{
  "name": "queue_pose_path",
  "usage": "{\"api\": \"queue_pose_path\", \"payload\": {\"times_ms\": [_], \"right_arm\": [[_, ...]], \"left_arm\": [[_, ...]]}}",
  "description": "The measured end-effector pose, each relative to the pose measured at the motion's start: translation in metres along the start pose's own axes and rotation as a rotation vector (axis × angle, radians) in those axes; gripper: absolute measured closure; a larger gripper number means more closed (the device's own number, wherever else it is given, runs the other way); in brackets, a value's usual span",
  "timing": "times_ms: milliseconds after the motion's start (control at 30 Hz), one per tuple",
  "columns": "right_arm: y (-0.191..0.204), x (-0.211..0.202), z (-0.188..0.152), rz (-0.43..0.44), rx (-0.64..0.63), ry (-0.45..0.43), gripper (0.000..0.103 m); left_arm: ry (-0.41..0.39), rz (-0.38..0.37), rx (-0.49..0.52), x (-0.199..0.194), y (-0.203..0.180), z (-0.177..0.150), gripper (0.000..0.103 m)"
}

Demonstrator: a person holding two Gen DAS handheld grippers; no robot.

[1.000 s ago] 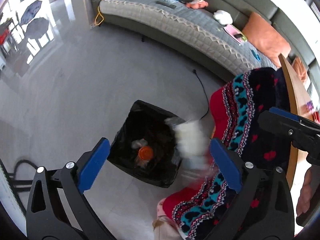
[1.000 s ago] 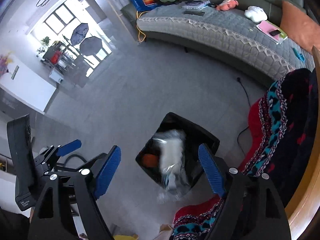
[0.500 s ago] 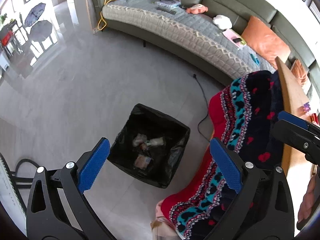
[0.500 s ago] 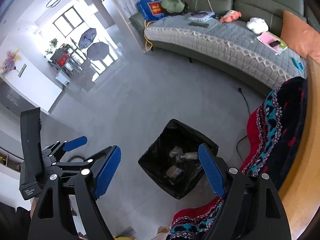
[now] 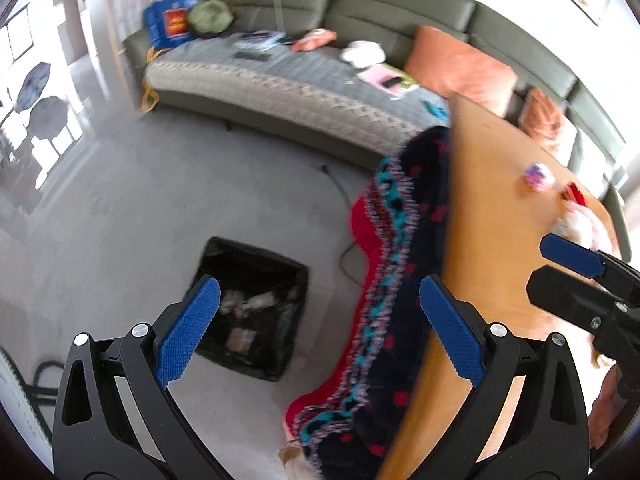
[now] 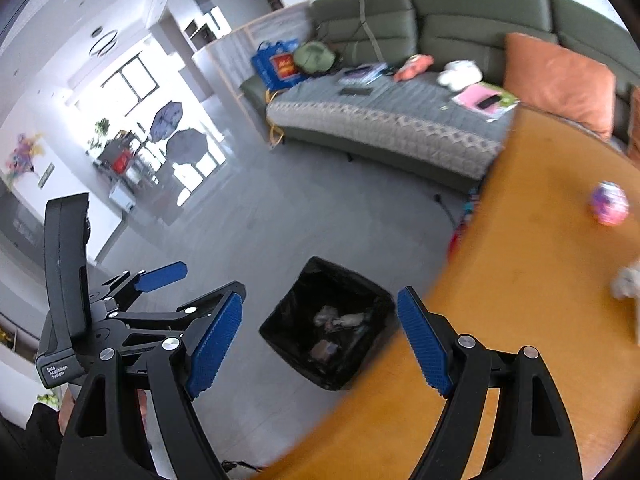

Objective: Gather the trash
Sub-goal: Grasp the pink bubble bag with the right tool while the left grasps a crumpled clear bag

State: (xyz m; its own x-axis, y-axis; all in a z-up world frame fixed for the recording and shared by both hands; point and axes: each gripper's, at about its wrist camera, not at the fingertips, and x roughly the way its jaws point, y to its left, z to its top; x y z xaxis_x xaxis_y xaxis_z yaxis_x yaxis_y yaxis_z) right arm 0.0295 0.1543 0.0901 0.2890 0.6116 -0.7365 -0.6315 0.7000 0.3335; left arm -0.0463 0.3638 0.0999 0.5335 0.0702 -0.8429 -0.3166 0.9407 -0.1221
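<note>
Left wrist view, reading across: the left gripper (image 5: 320, 328) hangs with its fingers wide and nothing between them, above the black-lined bin (image 5: 250, 312) on the floor. Wrappers and crumpled scraps lie in the bin's bottom — that is where the collected trash sits. Beside the bin a knitted blanket (image 5: 400, 248) drapes off the worktop (image 5: 500, 208), and at the far right the right gripper (image 5: 580, 276) pokes in over the wood.

Right wrist view, same order: the left gripper shows at the left edge, then the bin (image 6: 330, 320), framed between the right gripper's (image 6: 320, 336) fingers, also wide and empty. Both point toward the worktop, I'd guess for the next piece.

Only this view shows the pink ball (image 6: 608, 203) clearly and a white crumpled thing (image 6: 628, 282) near the edge; the other alone shows the blanket in full.
</note>
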Motion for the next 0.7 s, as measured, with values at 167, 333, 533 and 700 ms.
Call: {"api": "queue_pose_path", "payload": {"times_ms": [167, 333, 533, 700], "right_arm": [[-0.057, -0.048, -0.014, -0.073, 0.047, -0.053, 0.023], [-0.120, -0.088, -0.024, -0.165, 0.083, -0.080, 0.023], [-0.204, -0.127, -0.026, -0.252, 0.144, -0.105, 0.022], [-0.273, -0.136, -0.018, -0.321, 0.185, -0.106, 0.023]], "left_arm": [[-0.004, -0.051, 0.075, 0.003, -0.074, 0.004, 0.006], [0.007, -0.102, 0.146, 0.017, -0.151, 0.008, 0.006], [0.039, -0.132, 0.236, 0.036, -0.234, 0.010, 0.006], [0.073, -0.139, 0.265, 0.055, -0.287, 0.018, 0.006]]}}
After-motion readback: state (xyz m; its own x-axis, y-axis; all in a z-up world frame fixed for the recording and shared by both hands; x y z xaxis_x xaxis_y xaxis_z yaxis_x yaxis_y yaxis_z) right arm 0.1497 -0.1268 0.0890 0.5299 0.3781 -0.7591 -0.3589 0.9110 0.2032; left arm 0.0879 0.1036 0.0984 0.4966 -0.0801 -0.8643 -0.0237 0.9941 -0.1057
